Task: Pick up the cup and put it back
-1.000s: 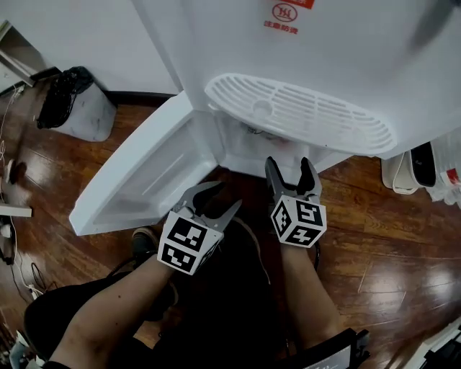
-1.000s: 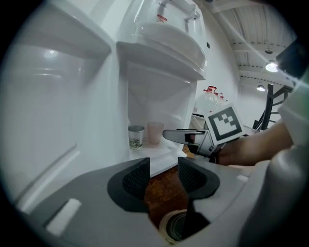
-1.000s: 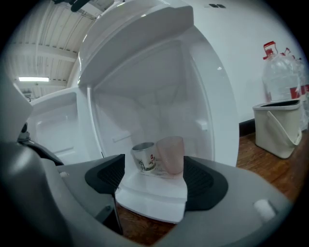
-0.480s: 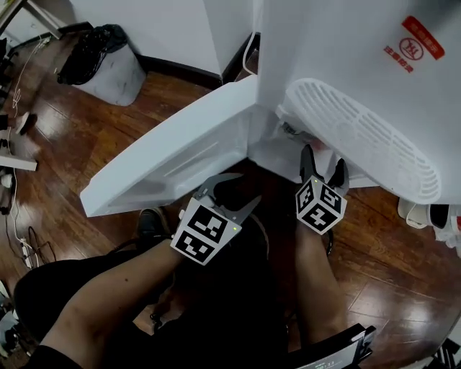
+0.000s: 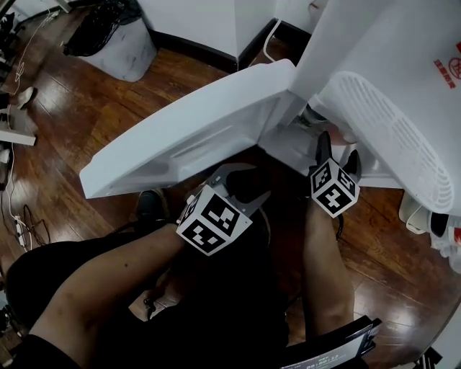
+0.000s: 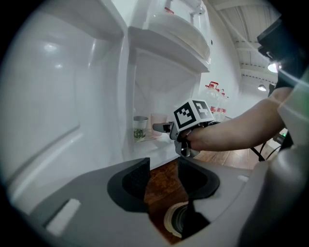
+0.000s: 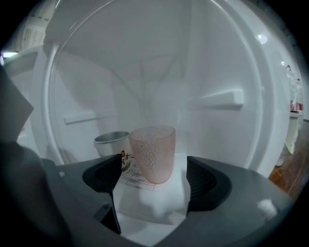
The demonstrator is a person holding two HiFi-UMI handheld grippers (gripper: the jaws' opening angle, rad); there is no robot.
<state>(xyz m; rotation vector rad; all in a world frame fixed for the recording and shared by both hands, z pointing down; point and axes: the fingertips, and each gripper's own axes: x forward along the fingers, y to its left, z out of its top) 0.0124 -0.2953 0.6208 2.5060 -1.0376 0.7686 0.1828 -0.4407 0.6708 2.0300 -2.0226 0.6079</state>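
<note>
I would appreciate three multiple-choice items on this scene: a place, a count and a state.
1. The pink cup stands: A on the wood floor; B inside the white cabinet; C on a table.
2. Cups in the cabinet: A two; B one; C four.
3. The right tool has its jaws: A shut on the cup; B shut, empty; C apart.
Key: 1 B: white walls surround it. 2 A: a metal cup stands beside it. 3 C: the jaws, just opened wider, show the cup between them, untouched.

Glossy dark wood floor all over, white wall up at 12. Bagged trash bin at 11, loose cables around 9.
</note>
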